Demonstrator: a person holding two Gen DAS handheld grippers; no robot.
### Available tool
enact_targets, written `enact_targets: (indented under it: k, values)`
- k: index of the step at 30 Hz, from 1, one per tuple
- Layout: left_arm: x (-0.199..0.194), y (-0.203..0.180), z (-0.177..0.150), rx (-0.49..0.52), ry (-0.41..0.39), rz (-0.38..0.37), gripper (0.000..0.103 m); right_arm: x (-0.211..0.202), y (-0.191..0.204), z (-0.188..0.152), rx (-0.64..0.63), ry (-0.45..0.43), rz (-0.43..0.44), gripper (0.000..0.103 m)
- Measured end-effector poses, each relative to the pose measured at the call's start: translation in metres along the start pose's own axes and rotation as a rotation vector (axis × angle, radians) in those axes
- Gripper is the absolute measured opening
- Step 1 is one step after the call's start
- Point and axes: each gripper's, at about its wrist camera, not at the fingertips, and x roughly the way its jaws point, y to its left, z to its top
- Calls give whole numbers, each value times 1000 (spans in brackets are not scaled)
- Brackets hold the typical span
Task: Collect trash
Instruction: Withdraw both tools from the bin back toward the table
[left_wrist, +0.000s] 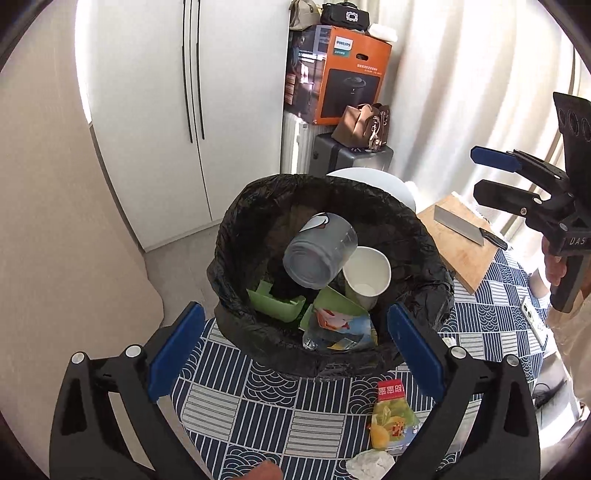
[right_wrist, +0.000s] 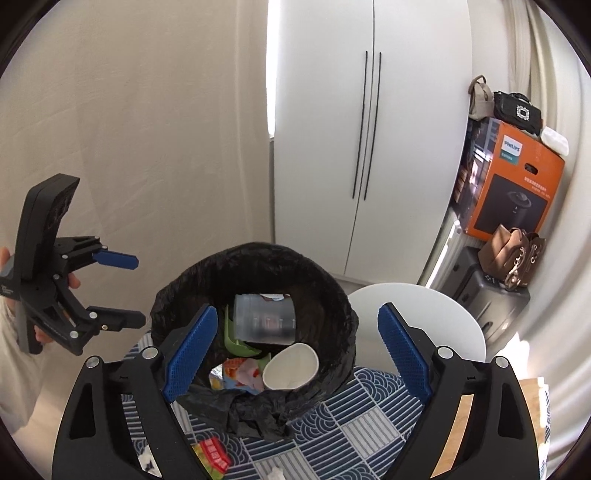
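While both grippers hang over the table w/ jaws spread and nothing between them, the left gripper (left_wrist: 295, 343) and right gripper (right_wrist: 299, 350) face the black-lined trash bin (left_wrist: 236, 236). Inside the bin: clear plastic cup (left_wrist: 319, 251) tilted on its side, white paper cup (left_wrist: 365, 273), green plastic piece (left_wrist: 275, 304), crumpled wrappers (left_wrist: 340, 328). Not yet binned, on the blue patterned tablecloth (left_wrist: 240, 413) just in front of the bin: snack packet (left_wrist: 391, 417) and crumpled tissue (left_wrist: 369, 465), touching. Cleaver (left_wrist: 461, 227) lies on a wooden cutting board (left_wrist: 458, 254) beside the bin.
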Motion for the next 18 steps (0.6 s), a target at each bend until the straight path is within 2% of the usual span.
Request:
enact_targets:
  k: [11, 18]
  values:
    - [-26, -27, -41, -41, 66, 114, 97, -27, -1, -16, -19, -10, 38, 85]
    - [-51, -51, -60, -78, 67, 148, 97, -44, 9, -32, -108, 1, 16, 85]
